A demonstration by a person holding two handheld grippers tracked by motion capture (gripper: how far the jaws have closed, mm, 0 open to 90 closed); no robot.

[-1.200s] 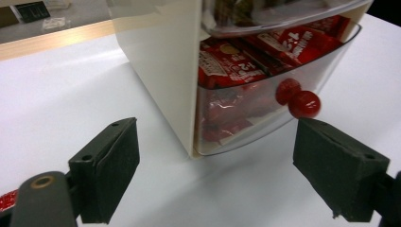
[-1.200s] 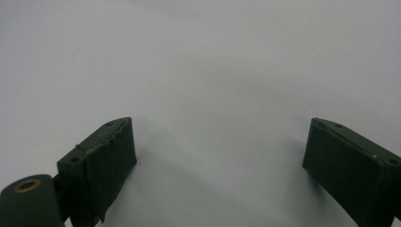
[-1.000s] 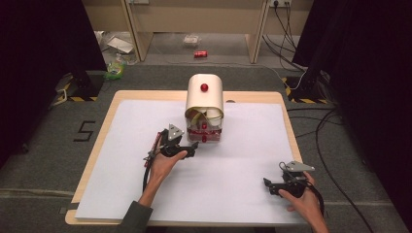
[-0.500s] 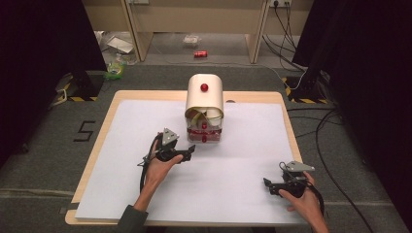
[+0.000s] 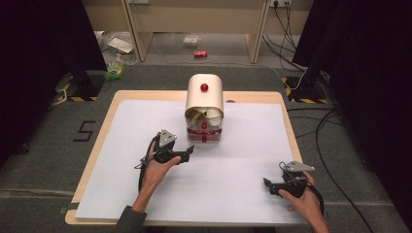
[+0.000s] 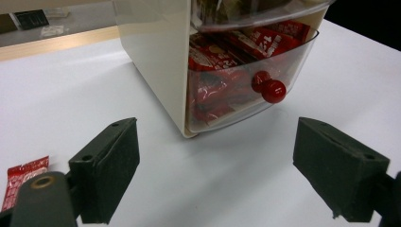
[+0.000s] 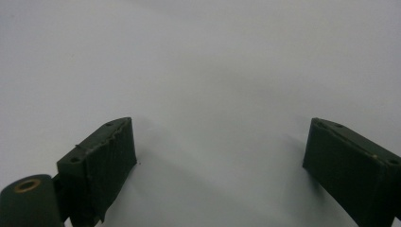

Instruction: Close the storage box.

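On the white-covered table (image 5: 233,194), a cream snack cabinet (image 5: 204,104) stands at centre back, its clear lower drawer (image 6: 255,80) packed with red snack packs. The left gripper (image 5: 187,152), jaws wide apart and empty, hovers just before the drawer's red knob (image 6: 273,91). The right gripper (image 5: 267,186), also spread open, rests well apart near the front edge.

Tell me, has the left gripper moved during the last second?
Yes. In the high view the left gripper has drawn back slightly from the snack cabinet, toward the person; its jaws stand open, holding nothing.
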